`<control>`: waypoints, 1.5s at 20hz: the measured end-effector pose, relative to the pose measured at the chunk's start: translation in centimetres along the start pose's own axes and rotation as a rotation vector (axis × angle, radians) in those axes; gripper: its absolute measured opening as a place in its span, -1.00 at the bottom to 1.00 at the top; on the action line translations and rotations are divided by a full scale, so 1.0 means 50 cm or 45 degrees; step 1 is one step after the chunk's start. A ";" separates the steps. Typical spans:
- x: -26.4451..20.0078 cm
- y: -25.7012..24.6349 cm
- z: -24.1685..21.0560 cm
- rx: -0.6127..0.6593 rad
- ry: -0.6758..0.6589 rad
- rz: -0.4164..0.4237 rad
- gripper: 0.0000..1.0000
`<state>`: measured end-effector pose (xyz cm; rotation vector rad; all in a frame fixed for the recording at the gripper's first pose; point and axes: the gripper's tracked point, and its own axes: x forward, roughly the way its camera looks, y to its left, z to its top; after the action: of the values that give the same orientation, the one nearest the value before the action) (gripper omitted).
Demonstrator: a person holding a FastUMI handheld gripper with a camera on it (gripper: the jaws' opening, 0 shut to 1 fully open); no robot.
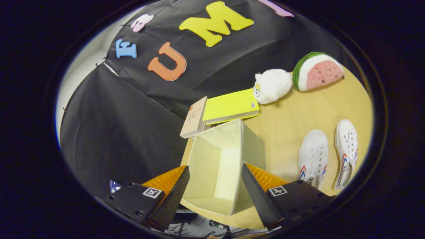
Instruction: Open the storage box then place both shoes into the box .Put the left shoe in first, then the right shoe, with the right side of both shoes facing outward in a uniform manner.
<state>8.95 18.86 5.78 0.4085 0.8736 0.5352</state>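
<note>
Gripper view is showing fingers (215, 181) spread wide, holding nothing, over the open storage box (219, 166); grabbing the wrong white shoe (313, 156) first is risking the order.

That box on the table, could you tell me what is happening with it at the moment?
A person's handheld gripper hangs open over the storage box, fingers apart and touching nothing. The box is open and looks empty. Both white shoes lie side by side on the wooden table beside it, not yet picked up.
</note>
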 end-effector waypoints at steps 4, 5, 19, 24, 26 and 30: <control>-0.039 -0.113 0.003 0.014 -0.027 -0.130 1.00; -0.044 -0.151 -0.002 0.014 -0.026 -0.181 1.00; 0.028 -0.432 -0.148 -0.189 0.419 -0.589 1.00; 0.039 -0.479 -0.142 -0.073 0.370 -0.644 0.54; 0.048 -0.482 -0.140 -0.052 0.376 -0.643 0.23; 0.061 -0.463 -0.139 -0.108 0.404 -0.614 -0.39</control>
<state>11.26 3.10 -12.61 0.0253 1.2061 0.1887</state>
